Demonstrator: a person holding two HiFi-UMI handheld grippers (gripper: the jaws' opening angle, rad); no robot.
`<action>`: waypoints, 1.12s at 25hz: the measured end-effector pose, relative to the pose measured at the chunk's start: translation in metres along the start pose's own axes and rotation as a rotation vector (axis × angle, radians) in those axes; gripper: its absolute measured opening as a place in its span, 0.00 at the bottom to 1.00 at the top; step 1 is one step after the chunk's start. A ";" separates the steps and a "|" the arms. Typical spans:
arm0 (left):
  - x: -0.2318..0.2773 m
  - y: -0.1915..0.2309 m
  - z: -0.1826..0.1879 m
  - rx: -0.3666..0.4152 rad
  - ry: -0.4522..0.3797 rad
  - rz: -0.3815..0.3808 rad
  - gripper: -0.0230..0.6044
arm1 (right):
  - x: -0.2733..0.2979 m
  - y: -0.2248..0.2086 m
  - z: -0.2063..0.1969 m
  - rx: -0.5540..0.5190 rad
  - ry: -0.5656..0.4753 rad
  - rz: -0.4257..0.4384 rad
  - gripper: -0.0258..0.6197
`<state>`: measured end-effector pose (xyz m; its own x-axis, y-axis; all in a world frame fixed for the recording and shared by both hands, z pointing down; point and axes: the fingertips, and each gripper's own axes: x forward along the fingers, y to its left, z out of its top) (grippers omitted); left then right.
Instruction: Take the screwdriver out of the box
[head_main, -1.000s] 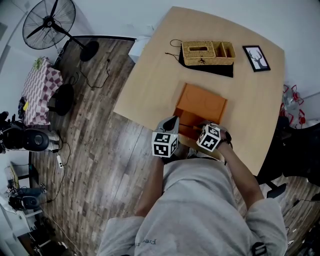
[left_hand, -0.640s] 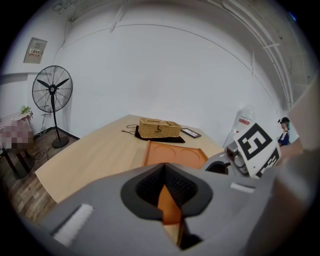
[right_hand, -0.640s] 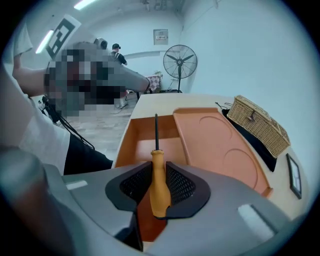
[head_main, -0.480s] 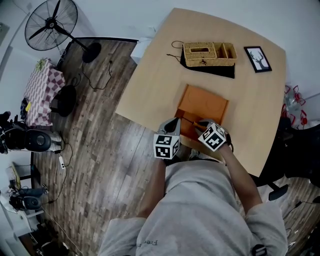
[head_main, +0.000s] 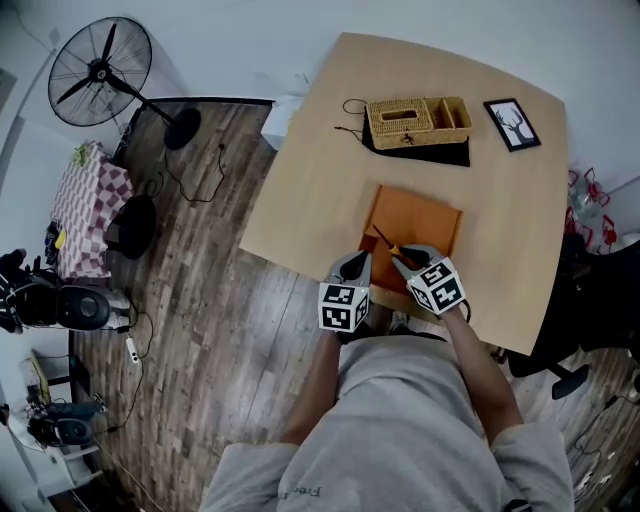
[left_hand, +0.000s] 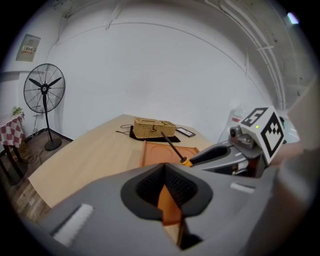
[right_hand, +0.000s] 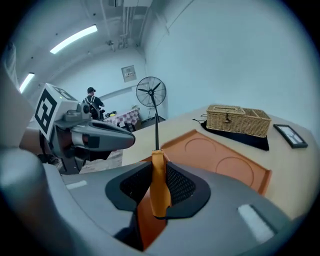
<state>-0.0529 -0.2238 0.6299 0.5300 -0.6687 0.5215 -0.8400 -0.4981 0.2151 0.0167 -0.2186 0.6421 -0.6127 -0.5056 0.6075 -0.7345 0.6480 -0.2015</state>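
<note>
The right gripper (head_main: 405, 258) is clenched on the orange handle of the screwdriver (right_hand: 159, 192), both pads pressed against its sides. The black shaft runs out past the fingertips toward 11 o'clock in the head view, and the tool hangs above the near-left part of the orange box (head_main: 425, 222), clear of its floor.

At 9 o'clock from that claw, just beside it, the left gripper (head_main: 357, 262) has its jaws drawn together at the tips. An orange sliver shows in the slit behind the tips; whether the pads pinch it I cannot tell.

The box lies flat on the light wooden table (head_main: 310, 170). Further out at 12 o'clock a wicker basket (head_main: 418, 118) sits on a black cloth (head_main: 440, 153). A picture frame (head_main: 512, 123) lies at 1 o'clock, and a standing fan (head_main: 100, 58) is on the floor at 10 o'clock.
</note>
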 end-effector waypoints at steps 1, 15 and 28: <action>0.000 0.001 0.002 0.006 0.002 -0.011 0.12 | -0.002 0.000 0.004 0.015 -0.015 -0.017 0.18; -0.007 0.004 0.027 0.079 0.029 -0.208 0.12 | -0.045 -0.004 0.028 0.285 -0.253 -0.320 0.17; -0.021 -0.017 0.007 0.181 0.079 -0.393 0.12 | -0.071 0.030 0.001 0.431 -0.371 -0.497 0.18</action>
<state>-0.0487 -0.2047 0.6092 0.7890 -0.3685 0.4916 -0.5387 -0.7997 0.2651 0.0376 -0.1637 0.5921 -0.1813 -0.8882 0.4221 -0.9525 0.0518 -0.3002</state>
